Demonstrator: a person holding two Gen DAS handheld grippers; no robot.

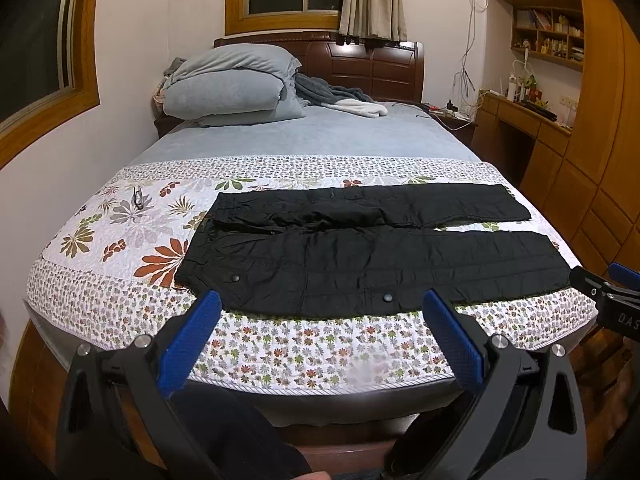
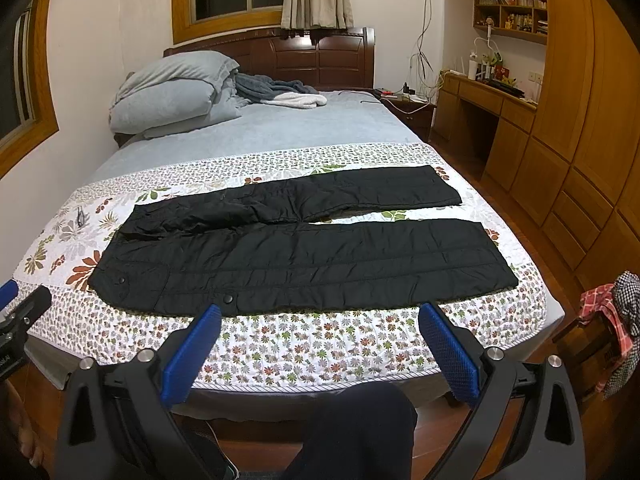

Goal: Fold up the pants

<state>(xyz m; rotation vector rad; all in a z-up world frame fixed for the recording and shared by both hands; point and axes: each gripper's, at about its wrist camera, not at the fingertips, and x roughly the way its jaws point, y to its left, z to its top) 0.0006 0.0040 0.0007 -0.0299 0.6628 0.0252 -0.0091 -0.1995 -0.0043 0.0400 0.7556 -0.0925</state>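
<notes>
1. Black quilted pants [image 1: 360, 252] lie flat across the floral quilt [image 1: 280, 352], waistband at left, legs apart.
2. My left gripper [image 1: 320, 312] and right gripper [image 2: 320, 320]: both spread wide, empty, near the bed's foot.
3. Lettering "DAS" on the right gripper's body, rest cut off.

The bed [image 1: 320, 140] has a dark wooden headboard [image 1: 360, 64] and a pale blue sheet [image 2: 280, 124] over its far half. A floral quilt [image 1: 280, 352] covers the near half up to the foot edge. On the quilt black pants [image 1: 372, 252] lie flat across the bed's width, waist to the left, legs to the right and slightly apart. Glasses [image 1: 138, 197] rest on the quilt left of the pants, apart from them. At the head end, on the left, sits a folded blue duvet [image 1: 232, 88], with a grey and white blanket [image 1: 340, 98] crumpled just beside it. A thin dark cable [image 2: 370, 100] lies near the right head corner.
</notes>
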